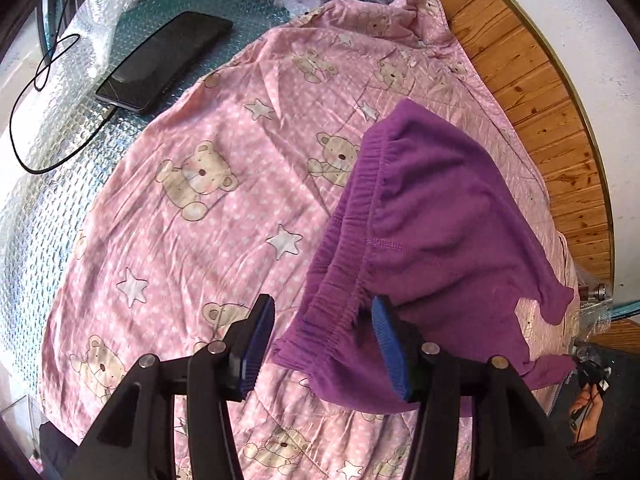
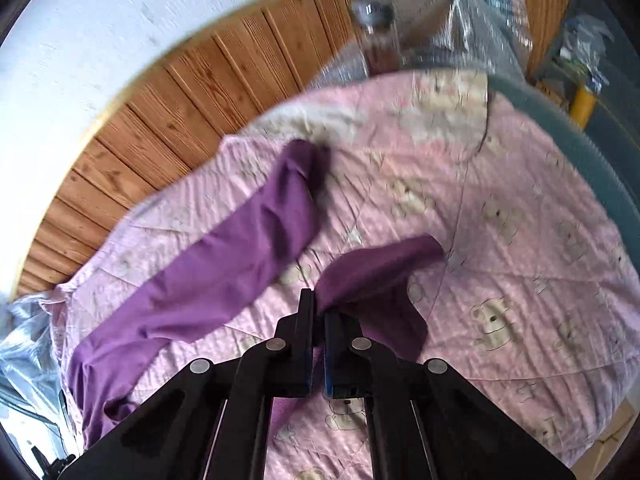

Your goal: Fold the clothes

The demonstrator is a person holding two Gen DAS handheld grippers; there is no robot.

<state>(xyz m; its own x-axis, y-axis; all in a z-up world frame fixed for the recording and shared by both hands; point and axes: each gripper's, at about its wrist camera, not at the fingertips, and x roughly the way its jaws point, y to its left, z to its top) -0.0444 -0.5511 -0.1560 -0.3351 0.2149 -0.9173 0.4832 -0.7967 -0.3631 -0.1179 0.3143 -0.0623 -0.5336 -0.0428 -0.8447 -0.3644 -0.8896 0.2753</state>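
Purple trousers [image 1: 436, 240] with a gathered elastic waistband lie on a pink quilt [image 1: 208, 184] printed with bears and stars. In the left wrist view my left gripper [image 1: 322, 334] is open, its blue pads on either side of the waistband's near end, the cloth draped over the right pad. In the right wrist view my right gripper [image 2: 318, 320] is shut on a leg end of the purple trousers [image 2: 376, 276], lifted above the quilt [image 2: 500, 208]. The other leg [image 2: 224, 256] stretches away to the left, flat on the quilt.
A black phone [image 1: 164, 60] with a black cable [image 1: 40, 80] lies on bubble wrap at the far left. Wooden panelling [image 1: 532, 92] and a white wall border the bed. A glass jar [image 2: 376, 36] stands beyond the quilt. A hand [image 1: 586, 420] shows at the lower right.
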